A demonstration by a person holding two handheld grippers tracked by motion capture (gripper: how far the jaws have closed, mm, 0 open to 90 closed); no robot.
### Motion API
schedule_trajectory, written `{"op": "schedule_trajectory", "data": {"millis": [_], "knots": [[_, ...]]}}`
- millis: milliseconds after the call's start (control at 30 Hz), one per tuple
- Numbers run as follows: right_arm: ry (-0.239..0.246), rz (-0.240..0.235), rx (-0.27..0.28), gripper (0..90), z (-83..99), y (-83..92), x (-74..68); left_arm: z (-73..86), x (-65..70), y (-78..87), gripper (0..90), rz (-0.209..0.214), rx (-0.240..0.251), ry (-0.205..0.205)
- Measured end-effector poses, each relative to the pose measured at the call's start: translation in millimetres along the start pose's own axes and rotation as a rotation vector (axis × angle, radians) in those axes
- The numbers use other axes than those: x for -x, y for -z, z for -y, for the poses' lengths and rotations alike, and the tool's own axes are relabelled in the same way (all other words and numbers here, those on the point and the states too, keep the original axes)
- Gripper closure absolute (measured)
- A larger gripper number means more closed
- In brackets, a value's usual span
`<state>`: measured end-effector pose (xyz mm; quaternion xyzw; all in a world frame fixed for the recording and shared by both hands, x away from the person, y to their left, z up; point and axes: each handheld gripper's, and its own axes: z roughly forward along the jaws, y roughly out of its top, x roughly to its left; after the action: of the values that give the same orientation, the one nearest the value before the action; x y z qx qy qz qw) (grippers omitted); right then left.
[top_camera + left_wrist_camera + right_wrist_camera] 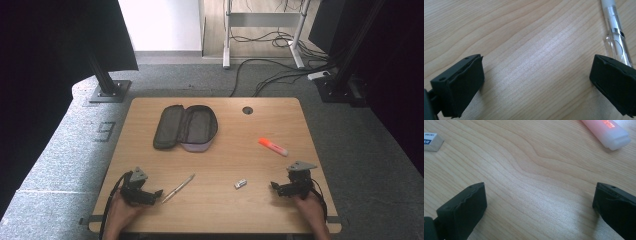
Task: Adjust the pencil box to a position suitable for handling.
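While both sets of fingers rest apart and empty on the counter (220, 210), the open pencil case (186, 127) waits well beyond them; highlighter (606, 132) and eraser (431, 141) lie ahead of the right fingers (599, 202), the pen (616, 35) just beside the left fingers (461, 85).

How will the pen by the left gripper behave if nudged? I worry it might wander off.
The pen looks slim and round, so it would probably roll sideways. Its clear, glossy barrel may slip between pads. A metal clip might check the rolling.
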<state>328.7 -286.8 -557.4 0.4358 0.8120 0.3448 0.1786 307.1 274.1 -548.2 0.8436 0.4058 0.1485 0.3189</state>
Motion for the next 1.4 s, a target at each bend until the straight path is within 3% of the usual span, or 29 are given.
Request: {"op": "schedule_trajectory", "data": {"millis": [633,1033,1267,1400], "knots": [[0.0,0.0,0.0,0.0,0.0,0.0,0.0,-2.8,3.1,-1.9,3.3,-0.055,0.011,0.059],[0.0,0.0,0.0,0.0,0.0,0.0,0.0,-9.5,3.2,-2.0,5.0,-0.064,-0.028,0.076],[-0.001,0.0,0.001,0.0,0.0,0.0,-0.1,-12.7,6.2,-2.6,5.3,-0.063,-0.033,0.06],[-0.001,0.0,0.0,0.0,0.0,0.0,-0.1,-18.4,8.1,0.6,5.4,-0.051,-0.012,0.049]]}}
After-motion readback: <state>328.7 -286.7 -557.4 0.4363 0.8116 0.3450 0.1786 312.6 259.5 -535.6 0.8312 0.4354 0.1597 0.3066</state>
